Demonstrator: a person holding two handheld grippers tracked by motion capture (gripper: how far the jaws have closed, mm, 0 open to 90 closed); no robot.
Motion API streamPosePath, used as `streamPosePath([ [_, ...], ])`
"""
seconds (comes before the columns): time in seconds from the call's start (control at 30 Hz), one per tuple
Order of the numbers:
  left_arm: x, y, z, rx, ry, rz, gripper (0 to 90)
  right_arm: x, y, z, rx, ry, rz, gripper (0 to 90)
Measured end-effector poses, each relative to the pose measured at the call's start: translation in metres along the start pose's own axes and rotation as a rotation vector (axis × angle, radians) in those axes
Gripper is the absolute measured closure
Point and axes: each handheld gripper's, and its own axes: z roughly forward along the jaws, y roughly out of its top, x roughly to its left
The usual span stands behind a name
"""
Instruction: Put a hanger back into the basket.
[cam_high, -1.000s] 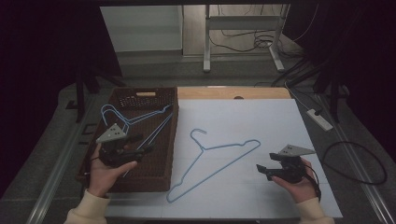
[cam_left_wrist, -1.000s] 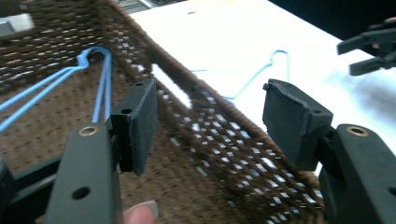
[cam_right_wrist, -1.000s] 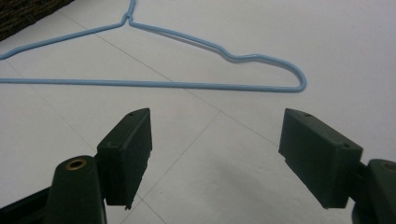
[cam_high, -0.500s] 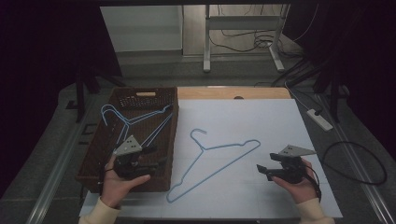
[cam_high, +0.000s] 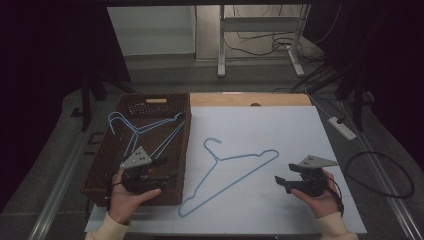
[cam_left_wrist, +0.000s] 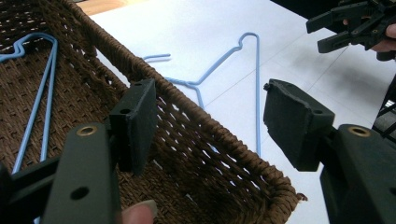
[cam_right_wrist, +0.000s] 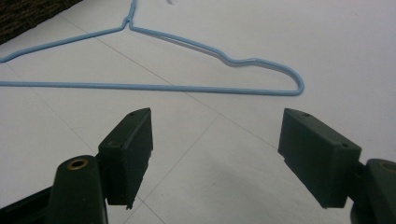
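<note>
Left tool (cam_high: 167, 176) drew back over basket (cam_high: 100, 172); jaws apart.

**Open white desk on the right, basket wall on the left**

The left gripper (cam_high: 167, 176) hangs over the near right corner of the wicker basket (cam_high: 102, 170), jaws spread wide with nothing between them. The woven basket wall (cam_left_wrist: 201, 135) runs right under those jaws and stands between the basket's inside and the white desk (cam_high: 280, 130). Inside the basket lie blue hangers (cam_high: 145, 131), leaving bare weave at the near end. On the desk one blue hanger (cam_high: 231, 170) lies flat, just beside the basket. The right gripper (cam_high: 281, 181), jaws wide and empty, is near that hanger's shoulder bend (cam_right_wrist: 289, 84), with bare desk between. The far and right parts of the desk are bare.
</note>
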Motion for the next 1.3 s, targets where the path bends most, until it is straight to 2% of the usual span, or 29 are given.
streamPosePath([
  [0.5,0.0,-0.001,0.0,0.005,-0.004,0.007,36.3,0.001,0.006,0.005,0.01,-0.013,-0.003,30.2],
  [0.73,-0.001,-0.002,-0.001,0.002,0.0,0.006,36.2,0.004,0.015,0.013,0.03,-0.016,-0.016,34.9],
  [0.87,-0.001,-0.002,0.0,0.004,-0.001,0.009,36.1,0.005,0.021,0.017,0.039,-0.011,-0.011,41.1],
  [0.93,-0.001,-0.002,0.001,0.007,-0.002,0.008,36.1,0.006,0.026,0.021,0.055,0.004,-0.005,49.4],
  [0.97,-0.001,-0.002,0.001,0.009,-0.002,0.008,36.1,0.006,0.026,0.021,0.055,0.004,-0.005,49.4],
  [1.07,-0.001,-0.003,0.001,0.011,-0.001,0.009,36.1,0.008,0.031,0.027,0.086,0.011,-0.02,57.1],
  [1.1,-0.001,-0.003,0.001,0.011,-0.001,0.009,36.1,0.01,0.035,0.033,0.104,0.013,-0.035,62.5],
  [1.13,-0.001,-0.003,0.001,0.011,-0.001,0.009,36.1,0.01,0.035,0.033,0.104,0.013,-0.035,62.5],
  [1.2,-0.001,-0.003,0.001,0.012,-0.002,0.008,36.0,0.009,0.04,0.038,0.124,0.026,-0.035,69.1],
  [1.23,-0.001,-0.003,0.002,0.012,-0.002,0.009,36.1,0.007,0.044,0.043,0.142,0.038,-0.028,75.2],
  [1.3,0.0,-0.003,0.002,0.013,-0.001,0.008,36.1,0.006,0.046,0.046,0.152,0.043,-0.027,77.7],
])
